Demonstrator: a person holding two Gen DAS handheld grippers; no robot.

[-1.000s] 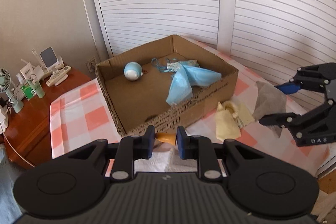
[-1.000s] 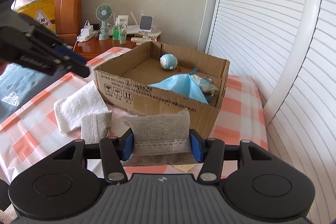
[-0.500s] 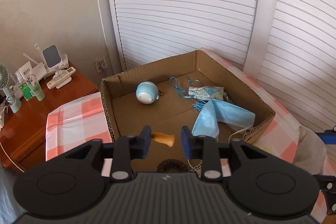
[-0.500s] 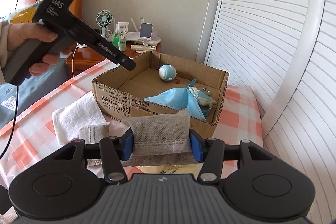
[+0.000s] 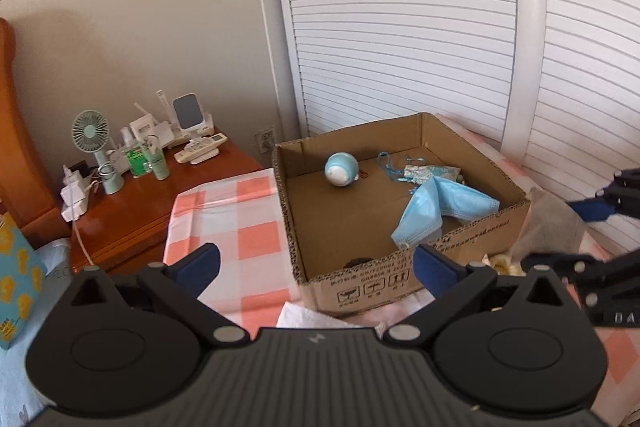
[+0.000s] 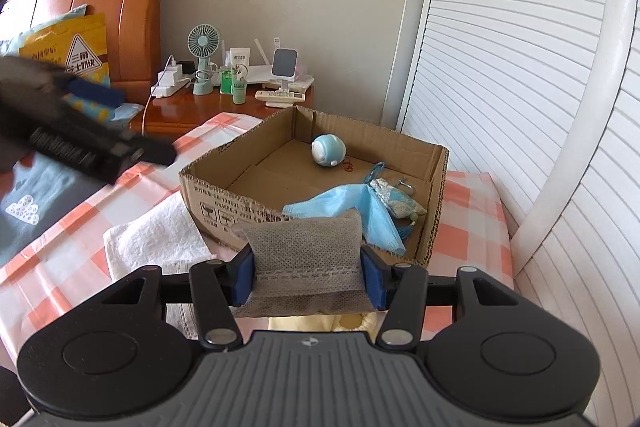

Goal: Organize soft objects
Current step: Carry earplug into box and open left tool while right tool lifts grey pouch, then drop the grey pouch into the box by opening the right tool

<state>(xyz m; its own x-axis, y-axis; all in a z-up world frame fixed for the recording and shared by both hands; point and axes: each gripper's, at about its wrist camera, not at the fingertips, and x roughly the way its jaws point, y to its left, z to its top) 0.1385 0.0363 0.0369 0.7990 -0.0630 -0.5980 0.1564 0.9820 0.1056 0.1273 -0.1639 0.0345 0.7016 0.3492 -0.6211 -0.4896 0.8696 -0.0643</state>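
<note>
Both claws show in these views: the left gripper (image 5: 316,267) has just been opening and its blue pads now stand wide apart with nothing between them, hanging above the near wall of the cardboard box (image 5: 404,267), while the right gripper (image 6: 308,277) is clamped on a grey fabric pouch (image 6: 308,259), one pad pressed against each side of it. That pouch is held in the air just in front of the box's near corner, outside it. Inside the box lie a blue face mask (image 6: 360,207), a small patterned sachet on a blue cord (image 6: 394,199) next to it, and a pale blue round toy (image 6: 328,150) near the far wall. A small dark object (image 5: 357,261) lies against the near wall; what it is cannot be made out. The box rests on a pink-and-white checked cloth (image 6: 472,227). A white towel (image 6: 156,247) lies on the cloth beside the box, and something pale yellow (image 6: 348,323) shows under the pouch.
</note>
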